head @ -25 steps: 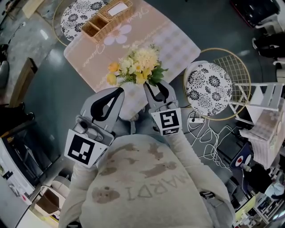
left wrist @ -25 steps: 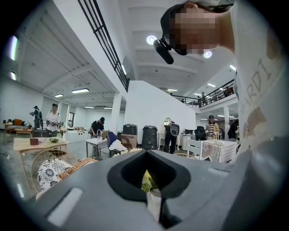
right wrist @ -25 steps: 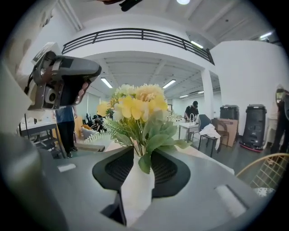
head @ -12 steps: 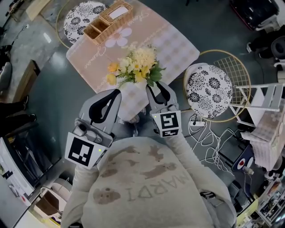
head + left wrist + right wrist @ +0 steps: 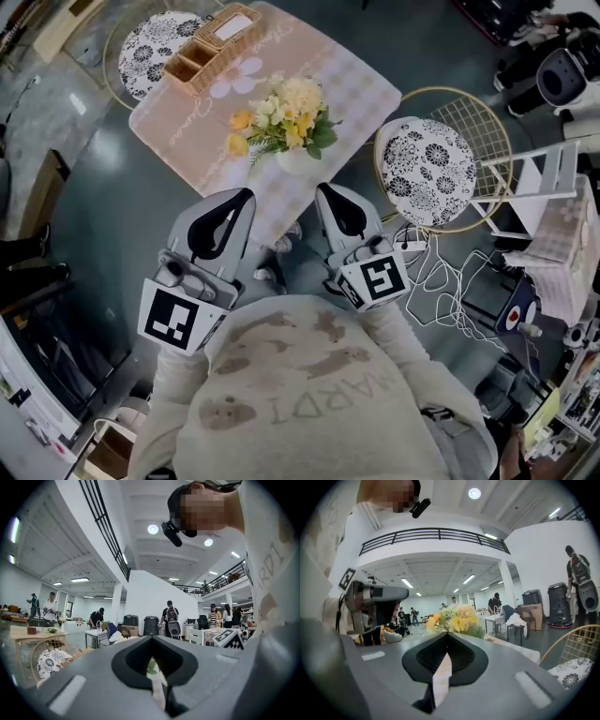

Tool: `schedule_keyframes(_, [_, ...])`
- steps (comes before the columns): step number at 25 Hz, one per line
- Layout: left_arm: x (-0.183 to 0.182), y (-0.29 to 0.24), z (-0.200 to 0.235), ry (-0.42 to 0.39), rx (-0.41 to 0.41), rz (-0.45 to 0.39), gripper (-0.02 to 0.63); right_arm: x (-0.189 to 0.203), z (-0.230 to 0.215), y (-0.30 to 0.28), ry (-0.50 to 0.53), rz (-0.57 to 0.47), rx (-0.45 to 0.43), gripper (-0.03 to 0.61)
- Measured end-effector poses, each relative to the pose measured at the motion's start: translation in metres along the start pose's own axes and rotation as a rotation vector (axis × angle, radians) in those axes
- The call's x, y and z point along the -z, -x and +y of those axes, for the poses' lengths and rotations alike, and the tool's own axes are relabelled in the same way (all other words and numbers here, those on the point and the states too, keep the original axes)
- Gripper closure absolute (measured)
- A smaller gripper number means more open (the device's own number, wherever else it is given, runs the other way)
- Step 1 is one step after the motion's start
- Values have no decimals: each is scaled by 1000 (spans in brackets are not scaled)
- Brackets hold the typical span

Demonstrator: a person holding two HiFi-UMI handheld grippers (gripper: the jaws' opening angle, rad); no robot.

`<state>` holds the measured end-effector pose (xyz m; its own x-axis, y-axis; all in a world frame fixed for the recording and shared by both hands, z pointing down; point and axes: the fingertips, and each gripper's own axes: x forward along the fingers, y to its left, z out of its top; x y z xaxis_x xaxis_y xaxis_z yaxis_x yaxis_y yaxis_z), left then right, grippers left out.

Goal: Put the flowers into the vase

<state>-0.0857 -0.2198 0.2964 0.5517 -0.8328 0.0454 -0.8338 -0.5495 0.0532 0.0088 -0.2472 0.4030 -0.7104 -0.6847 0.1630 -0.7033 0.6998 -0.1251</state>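
A bunch of yellow and cream flowers (image 5: 281, 120) with green leaves stands in a white vase (image 5: 292, 160) on the pink-clothed table (image 5: 356, 89). In the head view my left gripper (image 5: 246, 194) is held before the table's near edge, shut and empty, short of the vase on its left. My right gripper (image 5: 324, 190) is also shut and empty, just off the table's edge, below and to the right of the vase. In the right gripper view the flowers (image 5: 457, 617) rise just beyond the shut right gripper (image 5: 447, 635). The left gripper view shows the shut left gripper (image 5: 151, 639) with a bit of leaf behind.
A wicker basket (image 5: 211, 37) sits at the table's far end. Round wire chairs with patterned cushions stand at the right (image 5: 433, 169) and far left (image 5: 155, 47). White cables (image 5: 441, 281) lie on the floor at the right, near a white rack (image 5: 544, 187). People stand in the background hall.
My right gripper has drawn back from the flowers toward my body and swung a little right. The left gripper has hardly moved. The flowers stay in the vase.
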Motion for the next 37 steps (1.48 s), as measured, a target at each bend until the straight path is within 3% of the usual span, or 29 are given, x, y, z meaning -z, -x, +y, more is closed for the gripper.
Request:
schedule_keyframes(4, [-1,21,-14,-3,31,-5,614,-34,38,21,-7,-60,-44,551])
schedule_keyframes(14, [-10,56,-51,-31,100,-6,614,-92,113,56,105,-102,-123,552])
schedule_keyframes(20, [-17,68,-65,-31,127,-11,614,-104,133,68,137,-118,-127,552])
schedule_keyframes(37, [-28,98,-71,-24,109,-23,614,-109,167,80,137,-141,-121,552])
